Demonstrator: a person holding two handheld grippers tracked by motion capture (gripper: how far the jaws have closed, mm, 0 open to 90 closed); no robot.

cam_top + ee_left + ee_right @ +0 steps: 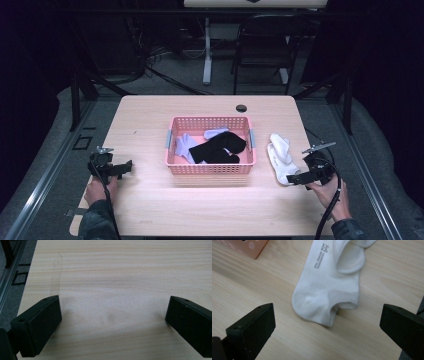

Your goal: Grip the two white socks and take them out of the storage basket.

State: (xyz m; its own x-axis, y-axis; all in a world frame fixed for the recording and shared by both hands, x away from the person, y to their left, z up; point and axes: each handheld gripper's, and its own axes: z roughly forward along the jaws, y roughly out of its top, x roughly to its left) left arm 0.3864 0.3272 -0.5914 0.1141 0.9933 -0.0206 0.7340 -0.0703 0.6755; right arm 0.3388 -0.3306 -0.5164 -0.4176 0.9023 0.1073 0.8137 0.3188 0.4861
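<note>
A pink basket (210,169) stands mid-table and holds black socks (218,147) and pale lavender socks (184,146). Two white socks (280,155) lie on the wood just right of it. My right gripper (296,178) hovers near their front end, open, and in the right gripper view a white sock (329,287) lies flat ahead between the spread jaws, with the basket corner (249,247) at the top left. My left gripper (124,167) is open at the table's left side, over bare wood (112,290), well apart from the basket.
A small dark round hole (241,108) sits near the table's far edge. Beyond the table are a table leg (207,50) and a dark chair (265,45). The table's left edge (27,277) runs close to my left gripper, with a floor rail below.
</note>
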